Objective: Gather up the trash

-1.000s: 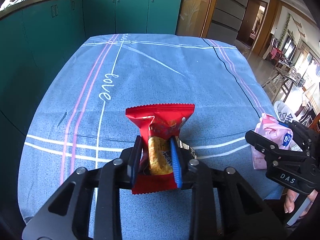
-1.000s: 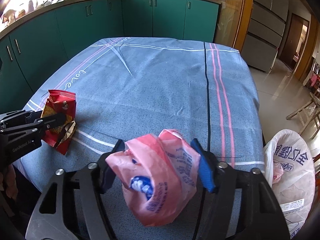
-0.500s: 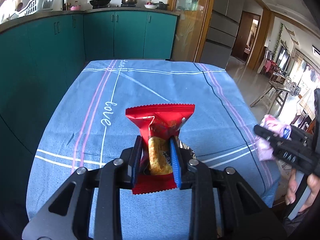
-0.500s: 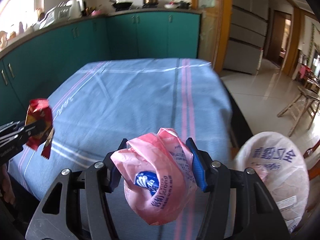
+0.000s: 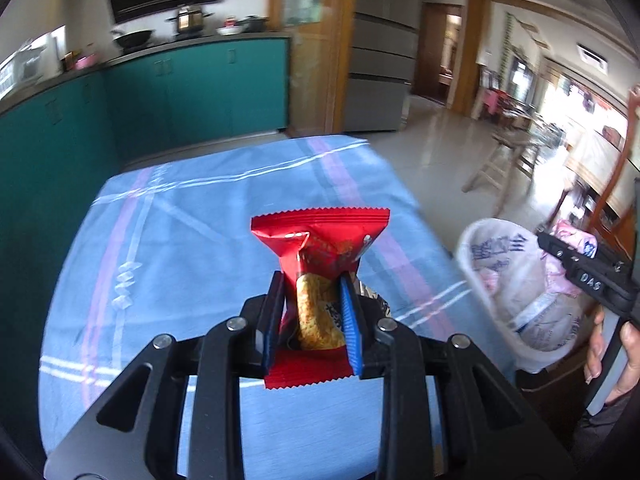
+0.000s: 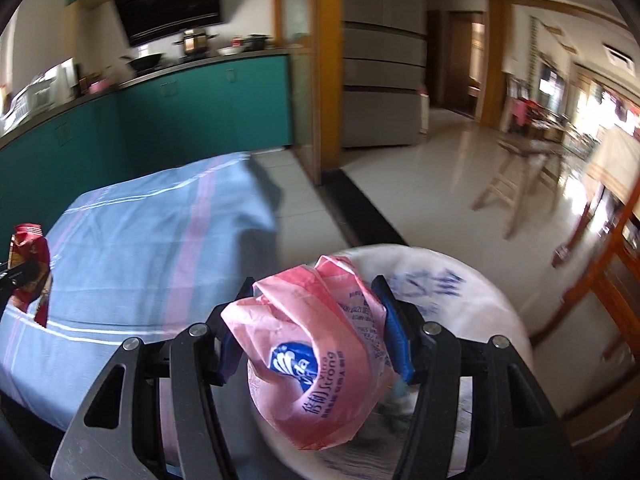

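Two close fisheye views look forward and down along each claw; both share the blue-clothed table [image 5: 168,240], white bag [image 6: 460,288] and kitchen.

The red snack wrapper [image 5: 320,272] is open at the bottom, and a yellow crunchy snack shows inside it. It has zigzag edges at the top and bottom. It stands upright, squeezed in the middle, up in the air above the blue striped cloth.

The pink plastic bag [image 6: 316,356] is scrunched into a soft, crinkly ball. It has a blue and white picture and blue writing on it. It is also up in the air, right over the white trash sack [image 6: 472,312].

The white trash sack is big and round with blue writing. Its mouth is wide open, and pink trash lies inside. It sits just beside the table's edge.
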Demonstrator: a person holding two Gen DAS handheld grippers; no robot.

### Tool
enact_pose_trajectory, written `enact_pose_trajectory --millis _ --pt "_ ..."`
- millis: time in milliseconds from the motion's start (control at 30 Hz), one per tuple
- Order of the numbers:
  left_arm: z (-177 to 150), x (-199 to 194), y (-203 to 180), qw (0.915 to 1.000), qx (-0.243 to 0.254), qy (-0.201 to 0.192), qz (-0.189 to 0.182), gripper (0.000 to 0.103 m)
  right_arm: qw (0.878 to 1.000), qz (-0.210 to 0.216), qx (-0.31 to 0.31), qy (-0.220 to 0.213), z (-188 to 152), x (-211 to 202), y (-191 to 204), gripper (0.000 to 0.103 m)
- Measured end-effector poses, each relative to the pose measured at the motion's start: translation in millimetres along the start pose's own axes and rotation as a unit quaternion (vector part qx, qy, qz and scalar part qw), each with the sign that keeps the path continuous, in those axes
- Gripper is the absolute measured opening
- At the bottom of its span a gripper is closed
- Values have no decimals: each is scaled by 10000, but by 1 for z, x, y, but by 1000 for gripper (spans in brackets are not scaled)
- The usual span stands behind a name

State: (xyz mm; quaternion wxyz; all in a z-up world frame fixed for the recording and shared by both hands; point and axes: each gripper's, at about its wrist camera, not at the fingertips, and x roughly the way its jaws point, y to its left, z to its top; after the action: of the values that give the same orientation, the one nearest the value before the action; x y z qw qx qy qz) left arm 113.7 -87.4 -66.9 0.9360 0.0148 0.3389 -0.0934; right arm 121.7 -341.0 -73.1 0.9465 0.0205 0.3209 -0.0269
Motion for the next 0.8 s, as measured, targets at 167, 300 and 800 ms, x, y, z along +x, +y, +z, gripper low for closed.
enact_pose_trajectory --millis 167,300,800 --pt "21 13 -65 9970 539 -51 -558 28 9986 -357 388 31 -17 -7 -51 58" --pt "30 37 -126 9883 1026 108 -1122 28 9959 -593 678 19 -29 -14 -84 58" --pt "4 72 -199 9669 1798 229 -1795 87 9933 -775 837 159 -46 -15 -102 60"
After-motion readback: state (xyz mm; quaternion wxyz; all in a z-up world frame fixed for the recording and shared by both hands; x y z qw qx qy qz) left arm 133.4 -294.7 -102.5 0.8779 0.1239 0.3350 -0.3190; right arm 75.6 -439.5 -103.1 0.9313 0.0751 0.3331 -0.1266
